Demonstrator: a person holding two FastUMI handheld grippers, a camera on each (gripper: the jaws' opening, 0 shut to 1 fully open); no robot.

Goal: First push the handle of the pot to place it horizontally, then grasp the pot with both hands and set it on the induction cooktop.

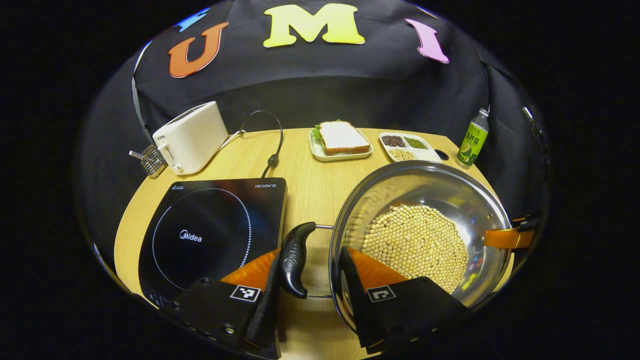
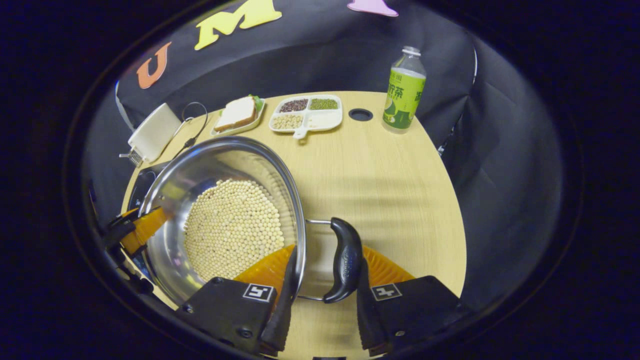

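Note:
A steel pot (image 1: pixel 450 190) with a layer of soybeans (image 1: pixel 415 245) sits to the right of the black induction cooktop (image 1: pixel 210 235). My left gripper (image 1: pixel 311 256) is shut across the pot's black left handle (image 1: pixel 295 260) and rim, with one finger outside the handle and the other inside the wall. My right gripper (image 2: pixel 327 261) clamps the black right handle (image 2: pixel 345 260) and the rim of the pot (image 2: pixel 210 165) the same way. Each handle lies level beside the rim. I cannot tell whether the pot touches the table.
A white toaster (image 1: pixel 190 137) and the cooktop's cable (image 1: pixel 270 145) are at the back left. A sandwich on a tray (image 1: pixel 342 140), a divided dish of grains (image 1: pixel 407 145) and a green bottle (image 1: pixel 471 140) line the far edge. The table (image 2: pixel 380 175) is bare right of the pot.

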